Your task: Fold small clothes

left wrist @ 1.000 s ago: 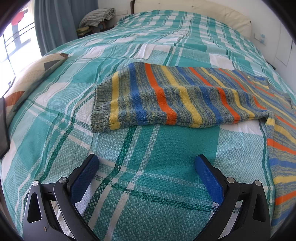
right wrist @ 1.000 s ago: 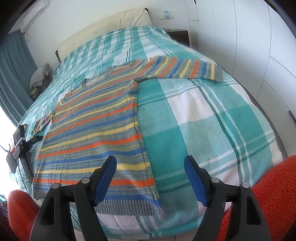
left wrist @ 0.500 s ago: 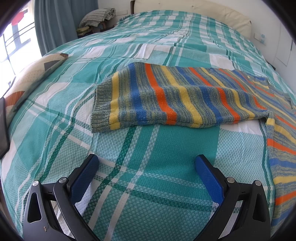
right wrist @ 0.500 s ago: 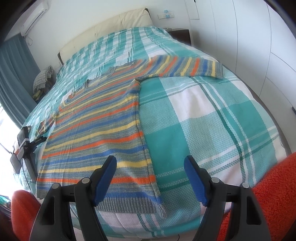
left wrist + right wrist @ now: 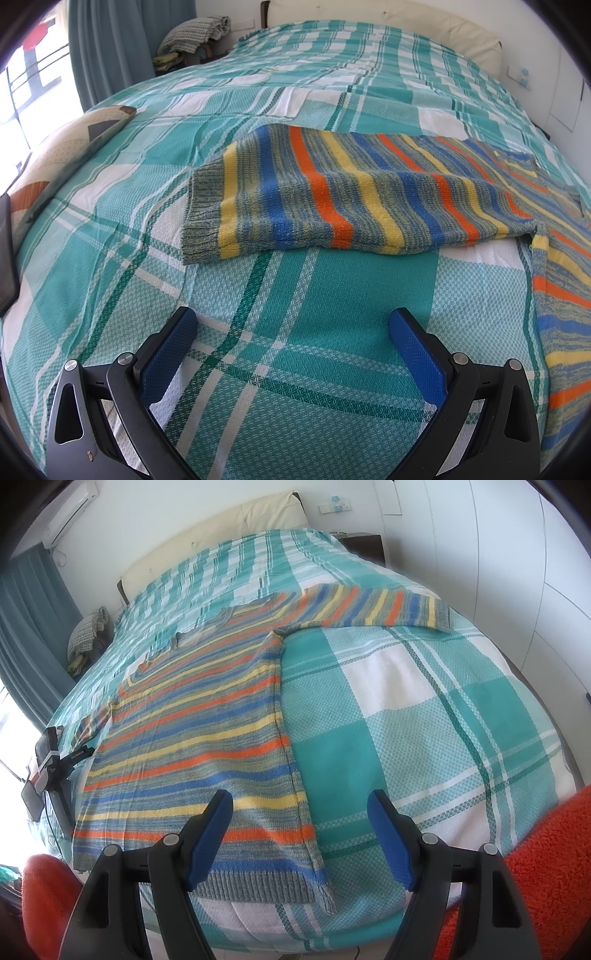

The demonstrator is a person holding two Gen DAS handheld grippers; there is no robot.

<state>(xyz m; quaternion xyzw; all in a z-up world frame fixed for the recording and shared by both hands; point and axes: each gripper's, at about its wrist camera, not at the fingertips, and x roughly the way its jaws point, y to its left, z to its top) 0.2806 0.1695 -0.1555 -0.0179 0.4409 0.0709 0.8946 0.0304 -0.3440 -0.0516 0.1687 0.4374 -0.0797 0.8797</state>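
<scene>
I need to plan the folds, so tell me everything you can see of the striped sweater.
The striped sweater is a knit with orange, blue, yellow and grey-green bands and ribbed grey hem and cuffs. It lies flat and unfolded on the plaid bedspread, both sleeves spread out sideways, hem at the near bed edge. Neither open gripper touches it; the right gripper hovers above its hem corner.

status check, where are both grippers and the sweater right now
Left gripper open, empty, short of the sleeve. Right gripper open, empty, over the hem. Striped sweater flat, unfolded. Nothing in the way.
</scene>
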